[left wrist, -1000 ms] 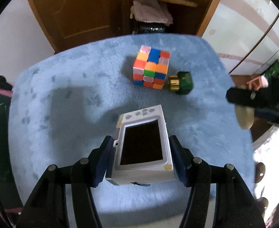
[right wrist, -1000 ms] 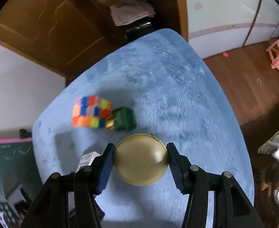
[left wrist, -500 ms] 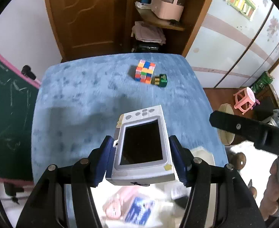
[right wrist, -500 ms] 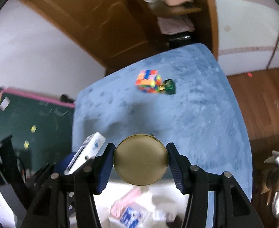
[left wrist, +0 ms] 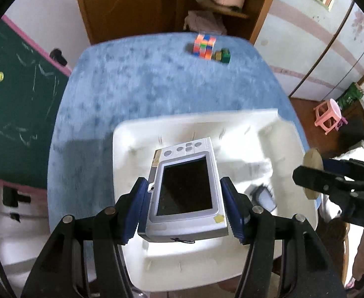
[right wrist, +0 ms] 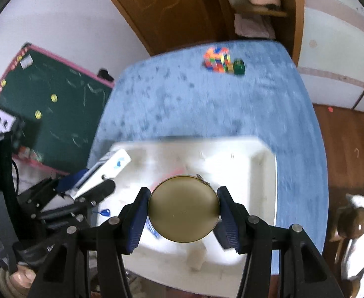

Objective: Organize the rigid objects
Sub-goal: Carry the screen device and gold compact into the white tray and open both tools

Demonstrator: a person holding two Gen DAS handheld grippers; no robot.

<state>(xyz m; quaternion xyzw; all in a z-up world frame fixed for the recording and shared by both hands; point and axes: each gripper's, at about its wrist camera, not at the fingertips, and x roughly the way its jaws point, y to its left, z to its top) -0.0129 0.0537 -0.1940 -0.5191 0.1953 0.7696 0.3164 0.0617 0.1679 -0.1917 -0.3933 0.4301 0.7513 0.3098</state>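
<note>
1. A small white digital camera (left wrist: 185,186) is clamped between the blue pads (left wrist: 231,211) of the left gripper (left wrist: 184,208), its dark screen facing up and its buttons pointing away from the wrist.
2. A flat, round, brass-coloured tin (right wrist: 183,208) is gripped at its edges by the right gripper (right wrist: 183,209), and a thin wire loop is seen at its upper right rim.
3. Both loads are held above a white plastic bin (left wrist: 285,134), which is set on the near part of a table covered with a blue cloth (left wrist: 144,79).
4. Inside the bin, a few small items are glimpsed under the grippers, but they are too blurred to be identified.
5. A multicoloured puzzle cube (left wrist: 204,45) is seen on the cloth at the far end of the table, with a small green and gold object (left wrist: 223,55) just beside it on the right.
6. In the left wrist view, the right gripper with its tin is seen edge-on at the right side of the bin.
7. A green chalkboard (right wrist: 53,104) with a pink frame is seen to the left of the table, and a pink stool (left wrist: 328,115) is seen on the wooden floor to the right.
</note>
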